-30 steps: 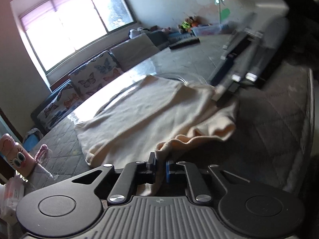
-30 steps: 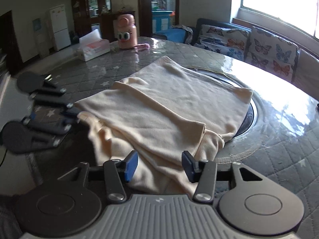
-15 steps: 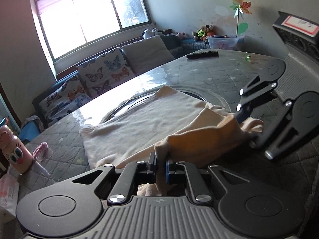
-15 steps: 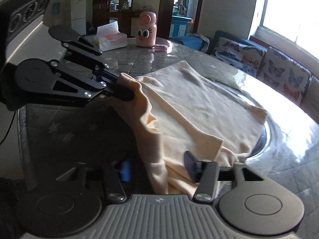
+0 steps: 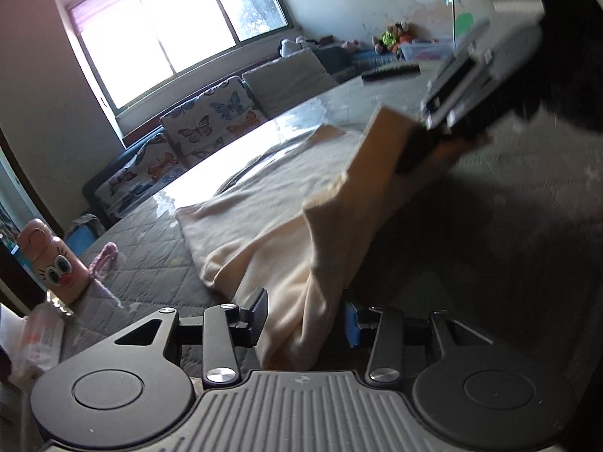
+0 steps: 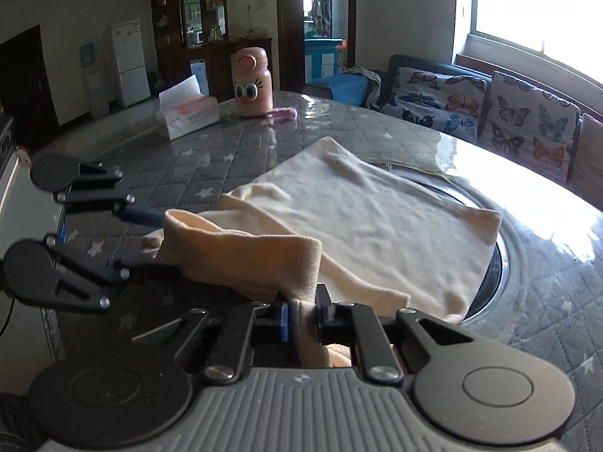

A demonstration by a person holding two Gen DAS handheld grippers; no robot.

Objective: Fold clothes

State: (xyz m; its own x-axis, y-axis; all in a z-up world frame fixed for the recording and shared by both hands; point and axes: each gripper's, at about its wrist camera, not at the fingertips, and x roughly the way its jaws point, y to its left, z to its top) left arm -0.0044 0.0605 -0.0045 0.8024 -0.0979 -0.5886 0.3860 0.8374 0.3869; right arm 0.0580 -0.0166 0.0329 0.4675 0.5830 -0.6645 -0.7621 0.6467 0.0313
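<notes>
A cream garment (image 6: pixel 377 218) lies spread on the grey quilted table (image 6: pixel 188 162), with its near edge lifted into a fold. My right gripper (image 6: pixel 303 314) is closing, and its pads press on that fold. In the left wrist view the same gripper (image 5: pixel 418 143) holds the raised cloth edge at the upper right. My left gripper (image 5: pixel 305 318) is opening. The garment (image 5: pixel 264 196) hangs down between its pads, which stand apart from each other. In the right wrist view the left gripper (image 6: pixel 154 243) sits at the left with the fold's end between its fingers.
A pink cartoon bottle (image 6: pixel 251 86) and a tissue box (image 6: pixel 188 113) stand at the table's far side. The garment partly covers a round glass turntable (image 6: pixel 501 263). A dark remote (image 5: pixel 390 71) lies far off. A sofa with butterfly cushions (image 6: pixel 490 113) runs under the window.
The left jaws, shut on the cloth before, have spread apart. The right jaws have closed onto the fold. The lifted edge now stretches between the two grippers.
</notes>
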